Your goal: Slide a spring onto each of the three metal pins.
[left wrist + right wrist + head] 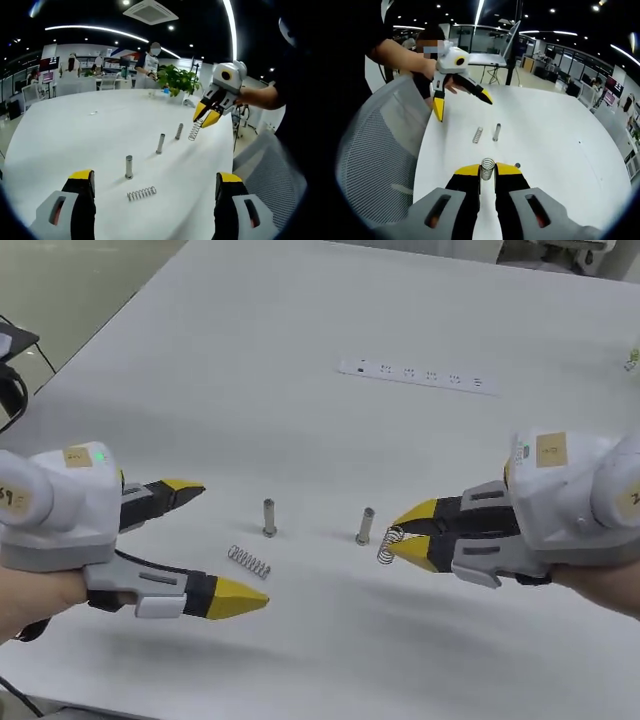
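pinches a spring point(487, 169) in the right gripper point(395, 536), jaws drawn narrow around its coils, open end foremost, probably so the bore can be lined up over a pin. hovers it just beside the right metal pin point(366, 525), likely the next one to be sleeved. holds the left gripper point(235, 542) low at the near left, jaws spread wide and gripping nothing, seemingly poised for the loose spring point(249, 561) lying flat on the white table point(300, 360) near the left pin point(269, 517). catches, in the left gripper view, a third upright piece point(179, 131) farther on, coiled-looking, perhaps a pin already wearing its spring; too small to tell. uses no tray or box: stands pins and lays springs straight on the bare top. leaves a power strip point(417, 374) at the far side, well apart.
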`<state>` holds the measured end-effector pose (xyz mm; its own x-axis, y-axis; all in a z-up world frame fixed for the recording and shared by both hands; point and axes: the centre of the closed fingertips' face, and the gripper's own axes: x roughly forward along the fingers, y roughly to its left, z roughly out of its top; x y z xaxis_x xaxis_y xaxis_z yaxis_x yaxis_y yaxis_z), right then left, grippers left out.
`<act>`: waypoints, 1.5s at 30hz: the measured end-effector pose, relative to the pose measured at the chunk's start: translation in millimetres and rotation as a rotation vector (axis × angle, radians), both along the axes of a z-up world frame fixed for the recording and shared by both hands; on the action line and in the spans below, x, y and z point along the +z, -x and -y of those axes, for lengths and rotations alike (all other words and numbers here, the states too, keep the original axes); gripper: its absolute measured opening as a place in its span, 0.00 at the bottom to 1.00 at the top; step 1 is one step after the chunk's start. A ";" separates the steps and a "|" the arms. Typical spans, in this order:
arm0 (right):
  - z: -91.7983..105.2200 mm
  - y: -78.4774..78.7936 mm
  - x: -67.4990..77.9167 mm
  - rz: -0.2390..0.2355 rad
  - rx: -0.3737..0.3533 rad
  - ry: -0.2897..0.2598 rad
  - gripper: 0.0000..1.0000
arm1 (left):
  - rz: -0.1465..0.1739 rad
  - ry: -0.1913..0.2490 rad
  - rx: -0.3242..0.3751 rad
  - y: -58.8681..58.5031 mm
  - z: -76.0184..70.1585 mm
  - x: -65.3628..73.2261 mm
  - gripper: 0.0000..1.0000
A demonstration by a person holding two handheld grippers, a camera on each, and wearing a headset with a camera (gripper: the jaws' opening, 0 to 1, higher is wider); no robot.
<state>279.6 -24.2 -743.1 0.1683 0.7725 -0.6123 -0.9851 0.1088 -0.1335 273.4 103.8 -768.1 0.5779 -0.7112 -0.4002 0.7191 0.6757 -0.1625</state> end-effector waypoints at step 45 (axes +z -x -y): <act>-17.0 -65.4 -10.7 -0.012 -0.168 -0.034 0.08 | -0.004 0.006 0.040 -1.2 -7.3 -0.1 0.98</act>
